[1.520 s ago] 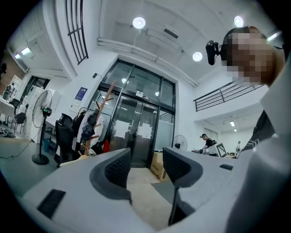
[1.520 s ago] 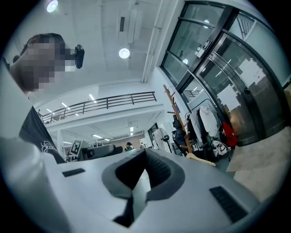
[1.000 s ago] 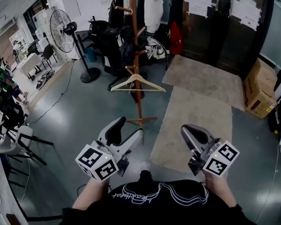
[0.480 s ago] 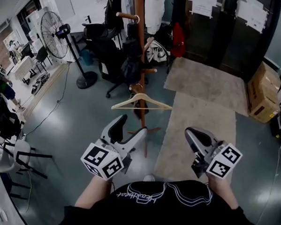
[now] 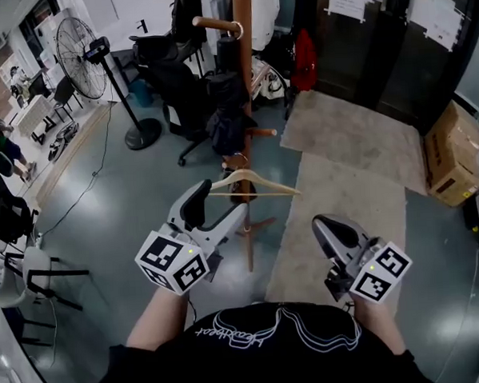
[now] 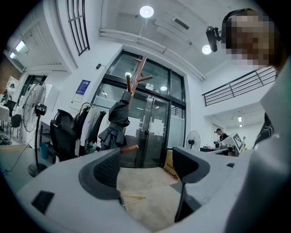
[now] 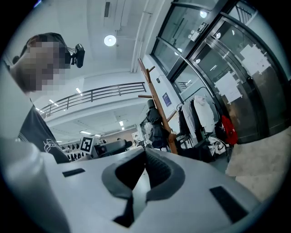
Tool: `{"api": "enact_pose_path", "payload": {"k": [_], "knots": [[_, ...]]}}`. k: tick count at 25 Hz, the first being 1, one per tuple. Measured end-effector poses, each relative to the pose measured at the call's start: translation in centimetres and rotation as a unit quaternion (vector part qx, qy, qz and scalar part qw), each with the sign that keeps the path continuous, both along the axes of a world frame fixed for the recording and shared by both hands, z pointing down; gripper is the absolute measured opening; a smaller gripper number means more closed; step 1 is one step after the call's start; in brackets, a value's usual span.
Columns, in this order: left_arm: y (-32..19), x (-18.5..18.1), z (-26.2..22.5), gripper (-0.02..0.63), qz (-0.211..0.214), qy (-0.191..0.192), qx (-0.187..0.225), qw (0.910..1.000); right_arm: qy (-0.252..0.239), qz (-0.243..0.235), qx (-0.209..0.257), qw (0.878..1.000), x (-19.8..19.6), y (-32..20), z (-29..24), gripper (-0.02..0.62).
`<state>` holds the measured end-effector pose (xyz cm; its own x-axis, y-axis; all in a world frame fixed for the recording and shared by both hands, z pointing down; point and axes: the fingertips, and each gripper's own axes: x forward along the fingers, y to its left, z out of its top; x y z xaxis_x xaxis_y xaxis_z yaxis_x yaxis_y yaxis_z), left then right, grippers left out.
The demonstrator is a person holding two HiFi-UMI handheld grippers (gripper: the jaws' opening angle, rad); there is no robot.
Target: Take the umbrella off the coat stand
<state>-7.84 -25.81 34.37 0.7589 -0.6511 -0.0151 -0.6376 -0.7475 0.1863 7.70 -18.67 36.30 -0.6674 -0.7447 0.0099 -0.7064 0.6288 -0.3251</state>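
The wooden coat stand (image 5: 244, 58) rises just ahead of me. A dark folded umbrella (image 5: 227, 111) hangs from one of its pegs, and a bare wooden hanger (image 5: 253, 183) hangs lower down. In the left gripper view the umbrella (image 6: 118, 123) shows against the glass doors, beside the stand's pole (image 6: 134, 82). My left gripper (image 5: 220, 204) is held level towards the stand, short of it; its jaws are opening with nothing between them (image 6: 148, 159). My right gripper (image 5: 325, 226) is shut and empty, to the right of the stand (image 7: 157, 113), its pads (image 7: 145, 157) meeting.
A standing fan (image 5: 84, 55) and a black office chair (image 5: 165, 78) stand left of the coat stand. Two beige rugs (image 5: 336, 206) lie to the right before dark glass doors. A cardboard box (image 5: 454, 151) sits far right. Clothes and a red bag (image 5: 301, 63) hang behind.
Both grippers have moved forward towards the coat stand, which now looms closer and larger. The left jaws have spread wider. The right jaws have stayed shut.
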Motion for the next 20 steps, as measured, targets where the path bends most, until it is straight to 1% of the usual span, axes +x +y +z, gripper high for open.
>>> {"api": "enact_pose_path", "payload": {"k": [7, 12, 20], "knots": [[-3.5, 0.0, -1.1, 0.345, -0.025, -0.015, 0.021, 0.9994, 0.0, -0.012, -0.003, 1.0, 0.1, -2.6, 0.3, 0.003], [-6.8, 0.4, -2.0, 0.355, -0.05, -0.031, 0.035, 0.9977, 0.007, -0.035, 0.016, 0.999, 0.3, -5.5, -0.7, 0.003], [-12.4, 0.9, -2.4, 0.365, -0.081, -0.058, 0.038, 0.9944, 0.01, -0.061, 0.039, 0.997, 1.7, -10.9, -2.5, 0.003]]}}
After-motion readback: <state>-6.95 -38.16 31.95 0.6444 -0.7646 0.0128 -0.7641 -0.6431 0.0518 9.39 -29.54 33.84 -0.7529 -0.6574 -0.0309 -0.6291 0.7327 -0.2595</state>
